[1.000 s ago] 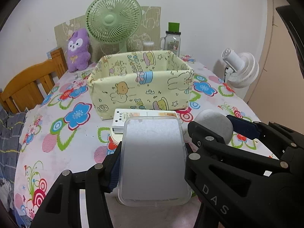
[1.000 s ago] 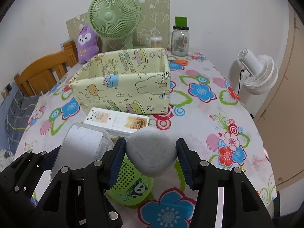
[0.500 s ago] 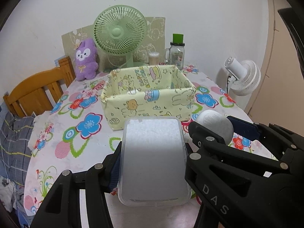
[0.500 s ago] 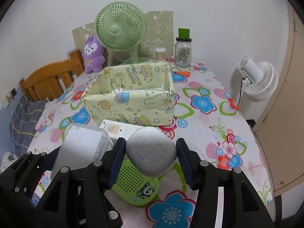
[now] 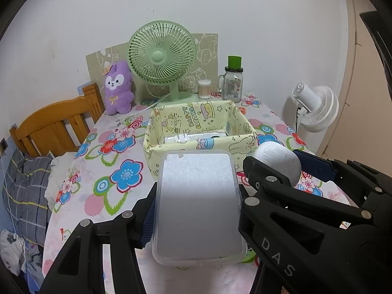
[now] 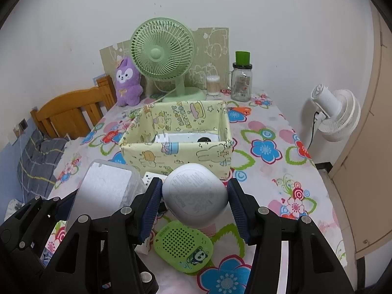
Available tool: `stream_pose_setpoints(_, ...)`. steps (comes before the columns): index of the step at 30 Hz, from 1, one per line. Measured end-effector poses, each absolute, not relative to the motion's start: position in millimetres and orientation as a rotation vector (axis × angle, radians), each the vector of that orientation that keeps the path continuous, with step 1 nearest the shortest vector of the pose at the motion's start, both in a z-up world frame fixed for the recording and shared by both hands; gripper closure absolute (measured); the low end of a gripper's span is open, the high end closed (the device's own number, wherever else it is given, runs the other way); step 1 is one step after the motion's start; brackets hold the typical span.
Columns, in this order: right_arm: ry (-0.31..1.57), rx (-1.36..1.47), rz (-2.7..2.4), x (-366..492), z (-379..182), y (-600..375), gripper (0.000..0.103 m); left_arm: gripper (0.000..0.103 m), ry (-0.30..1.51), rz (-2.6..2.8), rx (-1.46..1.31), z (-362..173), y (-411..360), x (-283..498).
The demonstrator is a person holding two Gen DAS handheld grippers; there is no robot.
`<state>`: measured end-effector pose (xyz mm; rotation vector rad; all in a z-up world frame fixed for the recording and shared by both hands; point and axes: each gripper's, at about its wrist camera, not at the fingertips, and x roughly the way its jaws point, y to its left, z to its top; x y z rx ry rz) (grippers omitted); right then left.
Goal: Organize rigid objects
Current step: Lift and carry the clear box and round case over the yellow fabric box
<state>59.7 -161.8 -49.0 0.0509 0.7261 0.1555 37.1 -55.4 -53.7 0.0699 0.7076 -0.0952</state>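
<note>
The left gripper (image 5: pixel 196 196) is closed on a clear plastic box (image 5: pixel 198 205), its blue pads pressing the box's long sides — the box is held off the table (image 5: pixel 80 178), flat face toward the camera. The right gripper (image 6: pixel 194 196) is clamped on a grey rounded device (image 6: pixel 194 194), one pad on each side, and that too is clear of the table. In the left view the same grey device (image 5: pixel 276 159) shows just to the right of the clear box; in the right view the box (image 6: pixel 105 191) sits just left of the device, so the two grippers are side by side. Beyond both stands a yellow cartoon-print bin (image 6: pixel 176 137), open at the top, with a white flat item (image 6: pixel 186 137) and something dark and round (image 6: pixel 204 140) already inside. On the flowered cloth below the right gripper lies a green perforated case (image 6: pixel 183 245) with a panda sticker, and a white box (image 6: pixel 150 178) shows partly between the clear box and the bin. At the far edge of the table stand a green fan (image 5: pixel 163 58), a purple plush (image 5: pixel 117 88), a glass jar (image 5: pixel 232 83) with a green cap and a tub of cotton swabs (image 5: pixel 204 88). A white fan (image 6: pixel 335 115) stands off the table to the right — a wooden chair (image 5: pixel 56 125) is at the left.
</note>
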Motion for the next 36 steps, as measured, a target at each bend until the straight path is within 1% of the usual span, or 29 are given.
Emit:
stream_pose_setpoints(14,0.691,0.047,0.151,67,-26,-154,0.045,0.043,0.67,-0.096,0.062,-34,-45,45)
stream_pose_setpoints(26,0.703,0.045,0.14,87,-28,-152,0.045,0.043,0.683,-0.104,0.054,-36,-44,63)
stream_pose_setpoints(36,0.698,0.045,0.149,115,-20,-148,0.045,0.043,0.678,-0.096,0.057,-27,-41,91)
